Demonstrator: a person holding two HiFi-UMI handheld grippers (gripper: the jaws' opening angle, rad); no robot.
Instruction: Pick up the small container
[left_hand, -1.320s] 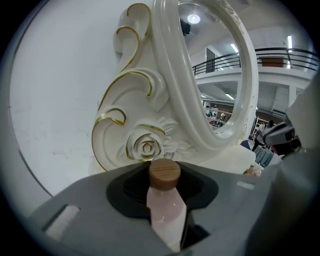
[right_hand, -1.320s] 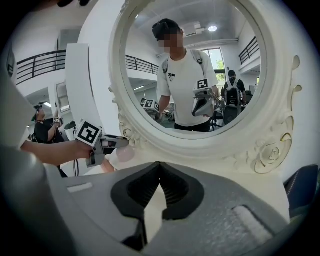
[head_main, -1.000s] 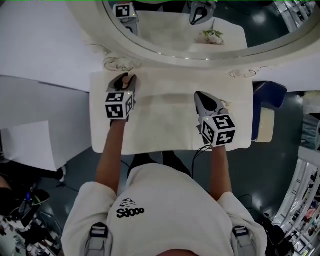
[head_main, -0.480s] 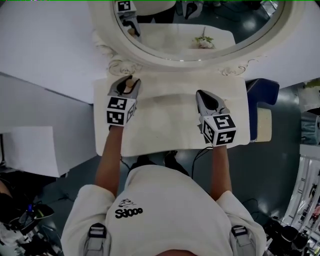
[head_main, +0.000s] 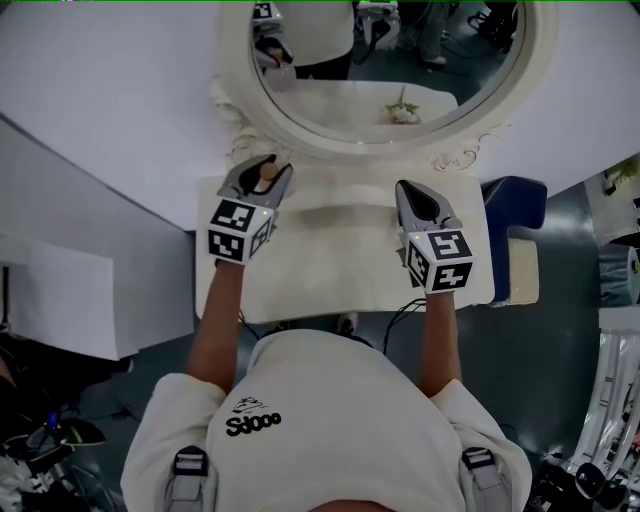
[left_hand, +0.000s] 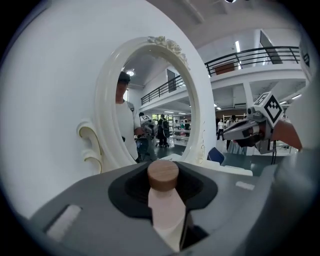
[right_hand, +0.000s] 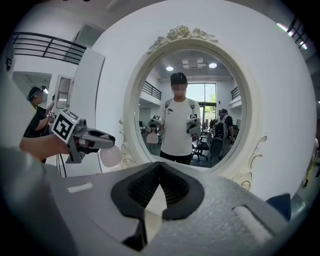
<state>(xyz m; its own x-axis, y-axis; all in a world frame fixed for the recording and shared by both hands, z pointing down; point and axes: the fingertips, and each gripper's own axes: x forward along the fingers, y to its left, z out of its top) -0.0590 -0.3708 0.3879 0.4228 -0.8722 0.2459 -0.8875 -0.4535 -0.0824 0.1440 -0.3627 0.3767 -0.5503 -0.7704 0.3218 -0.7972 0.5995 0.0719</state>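
Clamps the left claw (head_main: 257, 178) on the small container (left_hand: 163, 200), a pale bottle with a round wooden cap, with a jaw pressed against each side and the cap poking out between the tips. Holds it over the far left corner of the white surface (head_main: 340, 270), seemingly clear of the top and close to the ornate white frame of the oval mirror (head_main: 232, 110). Has the right claw (head_main: 403, 188) with jaws together and nothing between them, over the right part of the surface, well apart from the left claw. Reflects a small spray of flowers (head_main: 402, 112) in the mirror glass. Leaves a blue chair (head_main: 515, 200) just right of the surface.
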